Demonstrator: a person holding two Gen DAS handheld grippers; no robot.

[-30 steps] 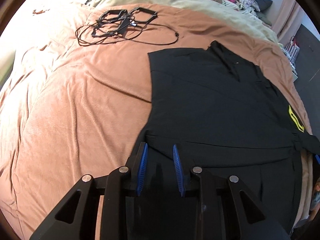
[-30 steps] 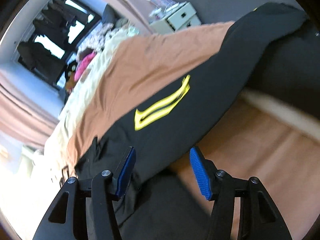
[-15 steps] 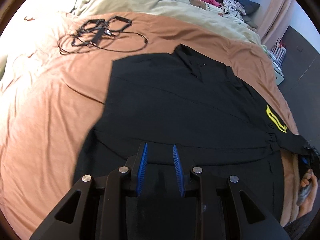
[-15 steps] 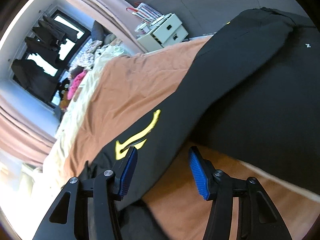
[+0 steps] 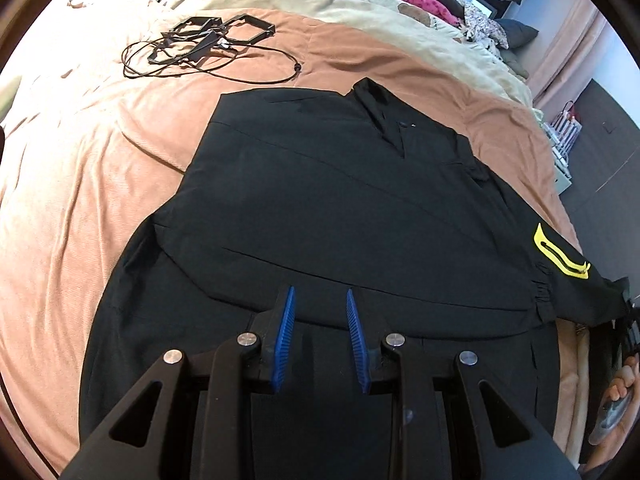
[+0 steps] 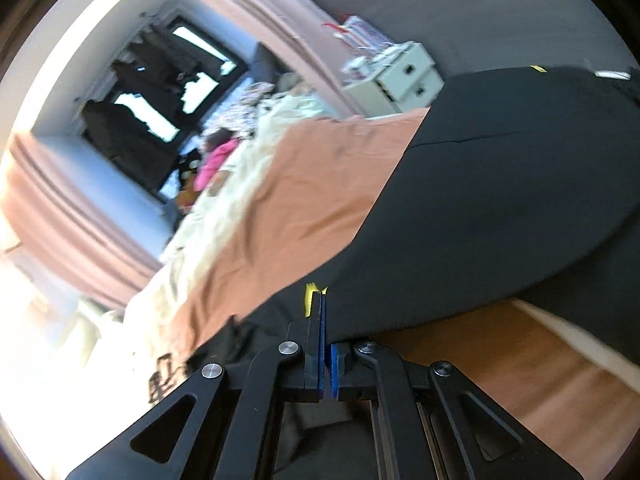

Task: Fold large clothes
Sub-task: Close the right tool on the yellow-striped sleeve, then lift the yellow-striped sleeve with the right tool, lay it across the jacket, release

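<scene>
A large black jacket (image 5: 328,208) lies spread on the tan bedspread (image 5: 80,184), collar at the far side, one sleeve folded across the body. Its right sleeve carries a yellow logo (image 5: 560,256) and runs off the bed edge. My left gripper (image 5: 320,300) is open and empty, hovering over the jacket's lower part. My right gripper (image 6: 325,300) is shut on the jacket's sleeve (image 6: 480,216) right beside the yellow logo (image 6: 310,300), at the bed's right edge. The sleeve hangs past the gripper toward the right.
A black cable and black frames (image 5: 208,44) lie on the bedspread at the far left. A cream blanket (image 5: 360,12) and pink clothes (image 5: 420,0) sit at the head of the bed. A white drawer unit (image 6: 396,80) stands by the grey wall.
My right gripper has closed from open onto the sleeve at the yellow logo. My left gripper has shifted over the jacket, staying open.
</scene>
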